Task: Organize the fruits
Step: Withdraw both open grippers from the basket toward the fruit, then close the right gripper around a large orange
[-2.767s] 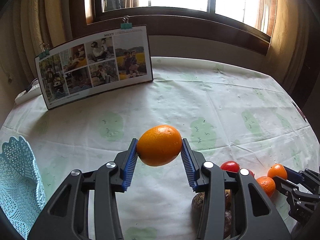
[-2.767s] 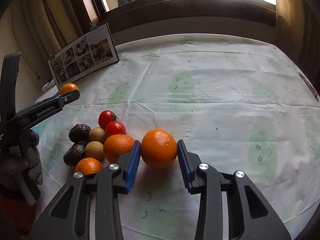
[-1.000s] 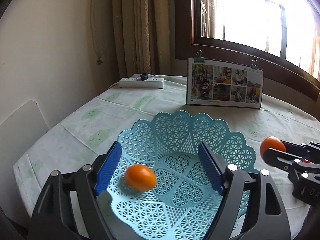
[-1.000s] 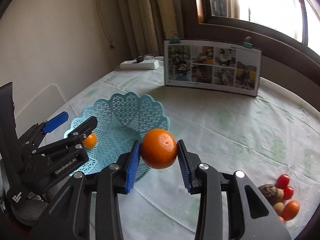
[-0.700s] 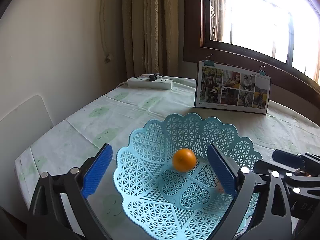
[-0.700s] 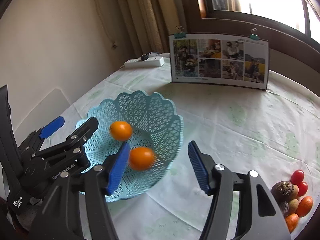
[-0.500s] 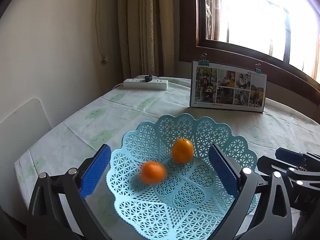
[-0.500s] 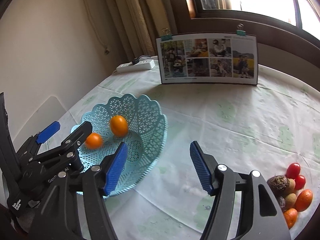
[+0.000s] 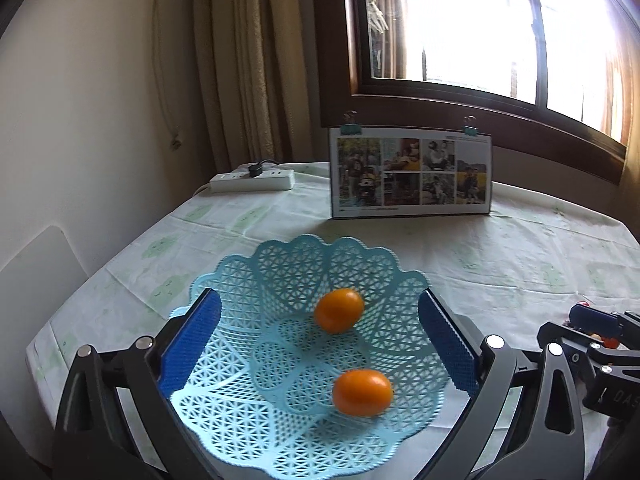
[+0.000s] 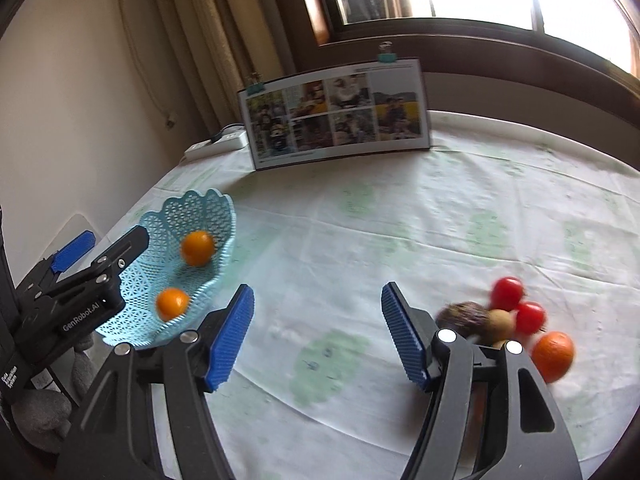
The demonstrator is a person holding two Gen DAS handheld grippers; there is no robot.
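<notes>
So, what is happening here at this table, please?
A person is sorting fruit with two handheld tools. Two oranges already lie in the blue lattice basket. The left tool is open and empty above the basket. The right tool is also open and empty, above the tablecloth. A pile of fruit waits at its right: red tomatoes, brown fruits and another orange. These are not yet in the basket.

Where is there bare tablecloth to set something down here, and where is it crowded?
Free: the wide tablecloth stretch between the blue basket, the photo board and the fruit pile. Crowded: the pile itself beside the right tool, and the basket's near side under the left tool.
</notes>
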